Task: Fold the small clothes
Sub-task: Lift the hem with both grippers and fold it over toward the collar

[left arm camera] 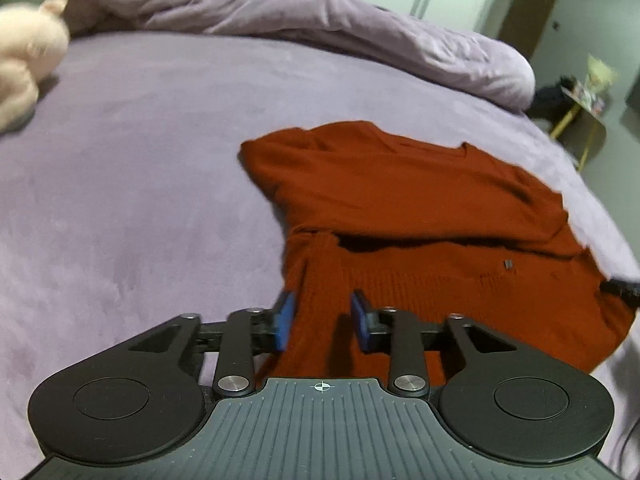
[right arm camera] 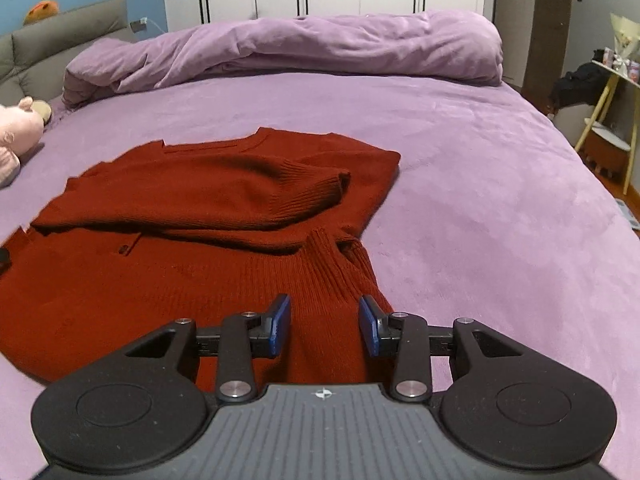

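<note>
Item: red knit sweater (right arm camera: 192, 216), flat on the purple bedspread (right arm camera: 460, 168), sleeves crossed over the chest (partly folded, hem next, I judge); left gripper (left arm camera: 323, 322) and right gripper (right arm camera: 325, 326) poised at the hem corners, jaws parted, gripping nothing.

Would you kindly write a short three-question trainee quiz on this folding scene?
1. True or false: the red sweater lies flat and fully spread on the purple bed.
2. Which stands at the sweater's hem with open jaws? A left gripper only, B right gripper only, C both.
3. What lies at the bed's left edge?

Key: 1 false, a sleeve is folded across it; 2 C; 3 a pink plush toy.
</note>
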A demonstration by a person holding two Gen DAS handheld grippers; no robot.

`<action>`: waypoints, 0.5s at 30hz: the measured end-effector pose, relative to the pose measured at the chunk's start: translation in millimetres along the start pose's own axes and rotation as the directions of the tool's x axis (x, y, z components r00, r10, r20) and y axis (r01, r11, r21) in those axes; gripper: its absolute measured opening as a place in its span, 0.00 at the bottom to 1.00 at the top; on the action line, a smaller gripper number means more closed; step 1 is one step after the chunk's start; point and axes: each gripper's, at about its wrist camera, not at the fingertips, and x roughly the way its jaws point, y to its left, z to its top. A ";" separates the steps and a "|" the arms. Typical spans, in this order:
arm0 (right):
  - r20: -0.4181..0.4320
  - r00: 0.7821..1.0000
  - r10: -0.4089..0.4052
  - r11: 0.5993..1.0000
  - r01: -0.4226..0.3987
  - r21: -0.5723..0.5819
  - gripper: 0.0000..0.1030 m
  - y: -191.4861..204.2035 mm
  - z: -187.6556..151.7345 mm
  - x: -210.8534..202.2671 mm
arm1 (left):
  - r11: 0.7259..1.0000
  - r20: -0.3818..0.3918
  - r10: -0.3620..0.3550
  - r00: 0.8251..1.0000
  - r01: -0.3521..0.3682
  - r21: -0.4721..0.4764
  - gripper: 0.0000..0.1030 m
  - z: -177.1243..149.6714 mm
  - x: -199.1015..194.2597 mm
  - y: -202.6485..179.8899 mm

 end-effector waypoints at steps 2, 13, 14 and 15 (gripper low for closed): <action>-0.004 1.000 -0.007 1.000 0.007 -0.030 0.35 2.4 0.5 4.9 | 1.000 -0.003 0.003 1.000 -0.003 0.031 0.21 -1.9 0.9 -4.0; -0.029 1.000 0.007 0.998 -0.009 -0.066 0.36 -3.2 9.0 34.3 | 0.997 -0.032 -0.029 0.999 0.032 0.076 0.11 -6.2 7.8 -10.9; -0.031 0.999 0.014 0.997 -0.016 -0.070 0.36 -3.0 9.5 36.6 | 0.997 -0.043 -0.029 0.999 0.032 0.064 0.16 -5.5 11.0 -10.2; -0.032 0.999 0.020 0.997 -0.022 -0.071 0.36 -2.3 9.7 38.3 | 0.998 -0.046 -0.024 0.999 0.026 0.050 0.18 -4.9 13.5 -9.5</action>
